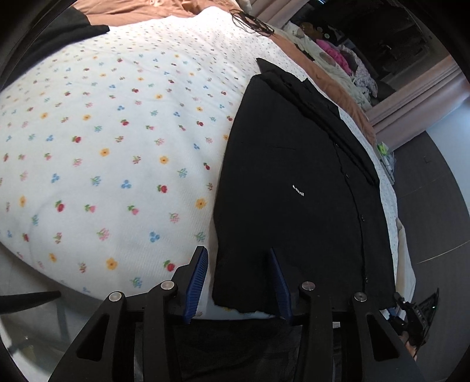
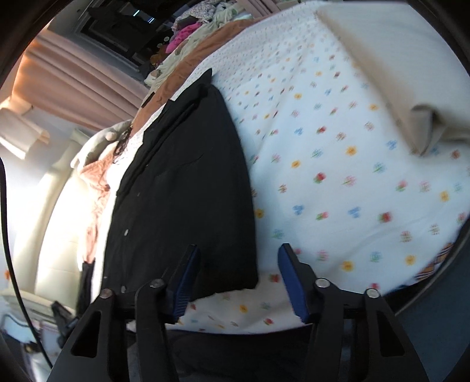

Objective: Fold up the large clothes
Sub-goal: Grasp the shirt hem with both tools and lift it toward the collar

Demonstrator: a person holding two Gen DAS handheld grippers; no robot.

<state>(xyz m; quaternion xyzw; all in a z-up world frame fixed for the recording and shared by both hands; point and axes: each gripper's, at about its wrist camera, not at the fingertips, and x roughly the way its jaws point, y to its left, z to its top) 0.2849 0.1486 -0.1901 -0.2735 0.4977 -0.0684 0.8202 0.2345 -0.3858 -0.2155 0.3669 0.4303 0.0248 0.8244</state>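
Note:
A black button-up shirt (image 1: 293, 176) lies folded into a long strip on the flowered bed cover (image 1: 117, 147), buttons along one edge. My left gripper (image 1: 237, 251) hovers at the shirt's near hem; its jaws stand apart with the hem's left corner between the blue pads, not pinched. In the right wrist view the same shirt (image 2: 188, 176) runs away from me over the cover (image 2: 337, 176). My right gripper (image 2: 238, 246) is open around the hem's right corner, its right finger over bare cover.
A brown blanket (image 1: 337, 85) borders the bed, with a pile of mixed clothes (image 1: 346, 58) and pink curtains (image 2: 73, 79) beyond. A folded beige cloth (image 2: 396, 73) lies far right. A dark garment (image 1: 58, 29) lies at the far left, and a black tangled cord (image 1: 249, 20) further back.

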